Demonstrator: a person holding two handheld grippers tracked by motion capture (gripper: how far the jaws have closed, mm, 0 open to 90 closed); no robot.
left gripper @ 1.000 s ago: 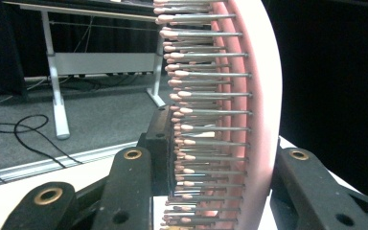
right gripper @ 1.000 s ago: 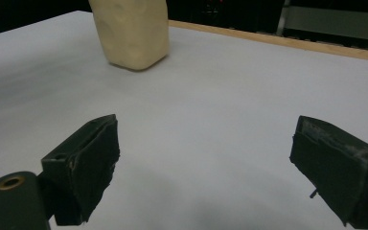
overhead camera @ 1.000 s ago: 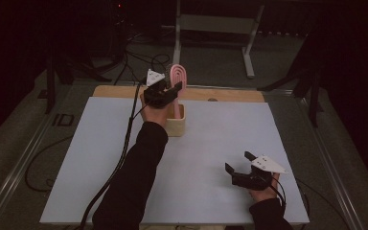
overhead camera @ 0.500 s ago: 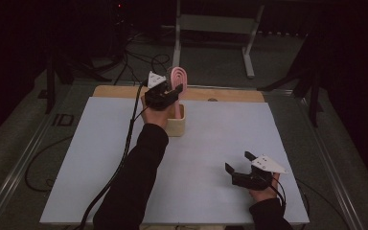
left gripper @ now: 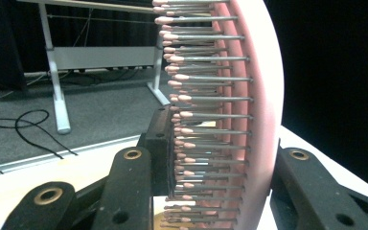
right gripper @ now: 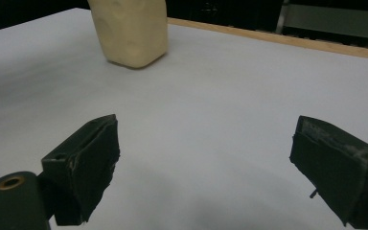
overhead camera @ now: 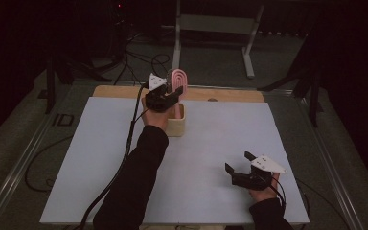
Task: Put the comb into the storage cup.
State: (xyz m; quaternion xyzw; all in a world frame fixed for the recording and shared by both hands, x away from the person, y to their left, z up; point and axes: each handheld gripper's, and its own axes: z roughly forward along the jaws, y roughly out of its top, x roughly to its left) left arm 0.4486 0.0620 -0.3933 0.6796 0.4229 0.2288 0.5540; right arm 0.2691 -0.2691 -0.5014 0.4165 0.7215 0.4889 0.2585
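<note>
Left hand-held gripper (overhead camera: 172,93) clamped on the pink hairbrush (overhead camera: 178,81), brush upright with its handle down in the cream holder (overhead camera: 176,125) near the bench's (overhead camera: 100,158) far edge; right hand-held gripper (overhead camera: 239,163) spread wide, holding nothing, low over the near right bench.

Table (overhead camera: 100,182): bears the holder at its far middle.
Holder (overhead camera: 176,125): just before the table's far edge.
Hairbrush (overhead camera: 178,84): upright, its lower end in the holder.
Left gripper (overhead camera: 165,98): at the hairbrush, above the holder.
Right gripper (overhead camera: 242,167): near right of the table, well apart from the holder.
</note>
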